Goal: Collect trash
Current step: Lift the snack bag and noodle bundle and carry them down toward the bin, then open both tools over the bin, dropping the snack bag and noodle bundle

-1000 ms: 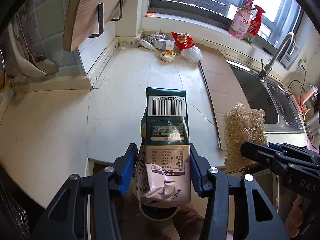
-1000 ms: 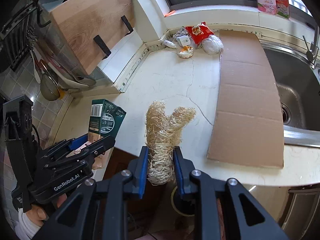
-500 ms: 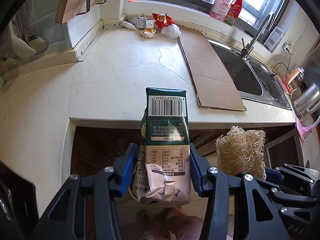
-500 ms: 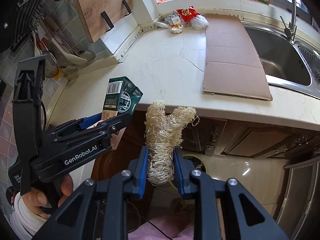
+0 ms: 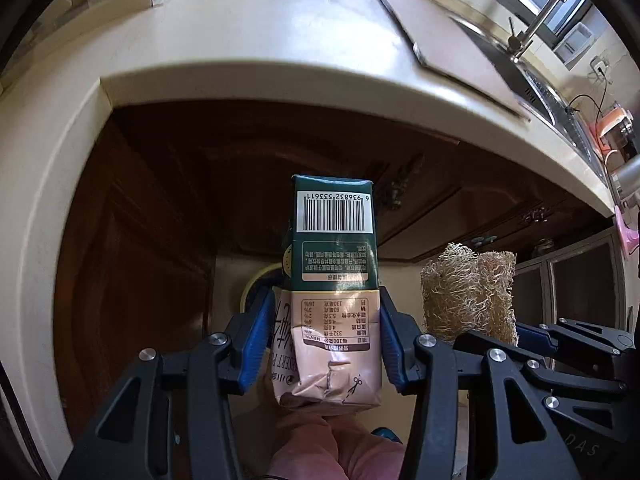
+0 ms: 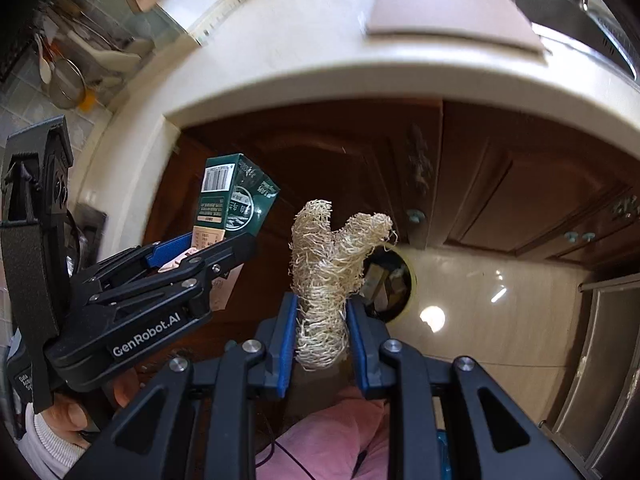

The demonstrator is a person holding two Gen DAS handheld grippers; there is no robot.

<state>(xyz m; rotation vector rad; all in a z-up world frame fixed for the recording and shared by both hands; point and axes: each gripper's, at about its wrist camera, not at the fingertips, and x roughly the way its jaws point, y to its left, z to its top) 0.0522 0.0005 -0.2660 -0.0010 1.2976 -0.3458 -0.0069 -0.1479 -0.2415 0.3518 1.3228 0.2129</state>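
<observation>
Fingers (image 5: 262, 336) of the left gripper (image 5: 326, 336) pinch the green-and-pink carton (image 5: 332, 280) by its lower half — barcode end pointing away. Right gripper (image 6: 322, 332) squeezes a scruffy loofah (image 6: 328, 264) just beside it. Both are held below the worktop (image 5: 248, 40) edge, in front of brown cabinet doors (image 6: 500, 184), with a bin (image 6: 394, 280) on the floor right behind the loofah.

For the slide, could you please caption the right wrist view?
Right gripper carries loofah toward floor bin; left gripper holds carton.
</observation>
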